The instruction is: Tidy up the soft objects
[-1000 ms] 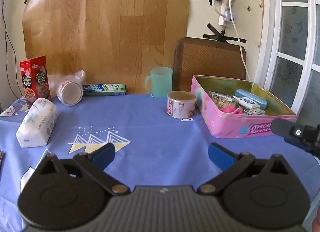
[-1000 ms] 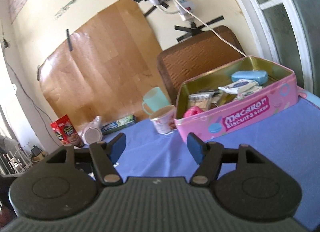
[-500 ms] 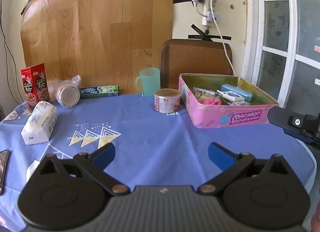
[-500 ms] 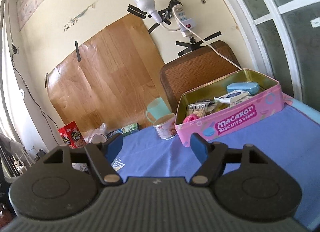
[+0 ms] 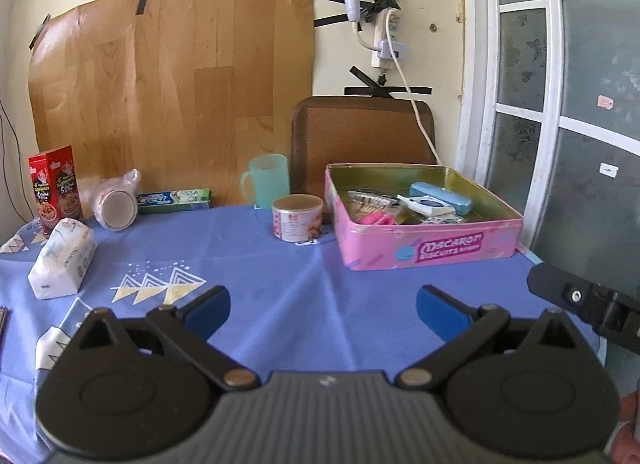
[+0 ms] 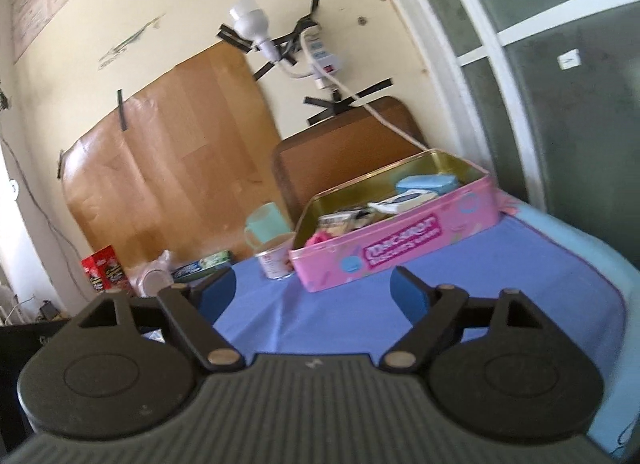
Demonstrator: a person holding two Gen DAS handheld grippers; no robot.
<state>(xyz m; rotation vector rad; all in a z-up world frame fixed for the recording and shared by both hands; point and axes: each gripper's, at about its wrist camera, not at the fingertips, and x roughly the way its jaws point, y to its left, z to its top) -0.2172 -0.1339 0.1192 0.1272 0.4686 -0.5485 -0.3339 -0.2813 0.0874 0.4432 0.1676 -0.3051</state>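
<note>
A pink Macaron biscuit tin (image 5: pixel 424 242) stands open at the right of the blue tablecloth, with a blue case (image 5: pixel 440 193), a white packet and pink items inside. It also shows in the right wrist view (image 6: pixel 400 244). A white soft tissue pack (image 5: pixel 62 260) lies at the left. My left gripper (image 5: pixel 322 306) is open and empty, held back over the table's near side. My right gripper (image 6: pixel 314 290) is open and empty, short of the tin.
A small can (image 5: pixel 297 217), a green mug (image 5: pixel 266 179), a toothpaste box (image 5: pixel 174 199), a bagged cup (image 5: pixel 116 201) and a red cereal box (image 5: pixel 54 185) stand along the back. A brown chair back (image 5: pixel 362 131) is behind the tin. The table edge (image 6: pixel 580 248) runs at the right.
Both grippers have drawn back and risen from the table, so the tin and other items look smaller and farther. Both stay open.
</note>
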